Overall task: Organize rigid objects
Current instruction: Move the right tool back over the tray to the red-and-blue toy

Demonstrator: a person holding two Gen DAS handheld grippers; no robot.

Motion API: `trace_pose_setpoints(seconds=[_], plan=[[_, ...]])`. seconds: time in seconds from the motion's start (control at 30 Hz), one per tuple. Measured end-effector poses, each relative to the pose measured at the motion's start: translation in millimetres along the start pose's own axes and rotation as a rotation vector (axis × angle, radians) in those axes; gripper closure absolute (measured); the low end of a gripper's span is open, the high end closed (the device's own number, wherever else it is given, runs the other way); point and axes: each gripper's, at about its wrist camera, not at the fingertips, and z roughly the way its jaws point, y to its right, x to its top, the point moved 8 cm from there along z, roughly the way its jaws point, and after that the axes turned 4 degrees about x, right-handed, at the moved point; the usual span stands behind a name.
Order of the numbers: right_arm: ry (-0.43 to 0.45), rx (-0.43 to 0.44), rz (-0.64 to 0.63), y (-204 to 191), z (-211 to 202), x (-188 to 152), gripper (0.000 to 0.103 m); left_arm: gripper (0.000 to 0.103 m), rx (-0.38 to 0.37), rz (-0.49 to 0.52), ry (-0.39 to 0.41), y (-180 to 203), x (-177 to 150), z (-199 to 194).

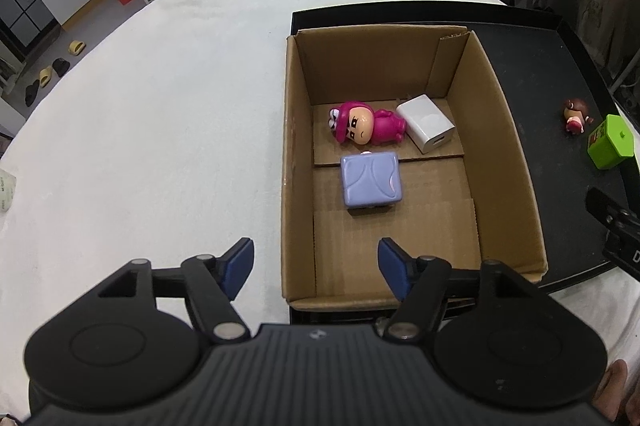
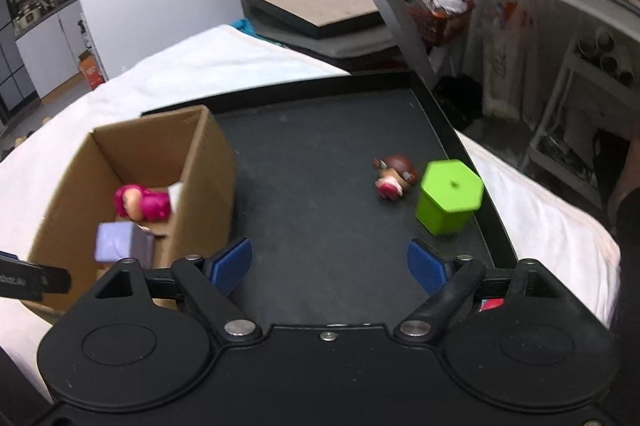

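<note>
An open cardboard box (image 1: 296, 154) (image 2: 208, 162) stands on a black tray (image 1: 540, 74) (image 2: 320, 154). Inside it lie a pink figurine (image 1: 366, 124) (image 2: 140, 204), a white charger cube (image 1: 426, 124) and a lilac block (image 1: 370, 182) (image 2: 116, 240). My left gripper (image 1: 316, 266) hovers open above the box's near end, with nothing between its blue pads. On the tray's right part lie a small brown-haired figurine (image 1: 576, 114) (image 2: 394, 176) and a green hexagonal box (image 1: 610, 142) (image 2: 450, 198). My right gripper (image 2: 330, 262) is open and empty above bare tray, just short of them.
The tray rests on a white-covered table (image 1: 160, 106) (image 2: 540, 210). A metal shelf leg (image 2: 396, 10) rises behind the tray, with cluttered shelves to the right. The right gripper's edge (image 1: 616, 226) shows at the left wrist view's right side. Slippers lie on the floor at left.
</note>
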Motion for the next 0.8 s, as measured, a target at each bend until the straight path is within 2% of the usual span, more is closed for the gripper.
trace_pose_setpoints(seconds=[0.8], plan=[[-0.149, -0.165, 0.047, 66.3, 28.5, -36.3, 0.019, 0.035, 0.094, -0.027, 0.013, 6.2, 18.8, 1.7]])
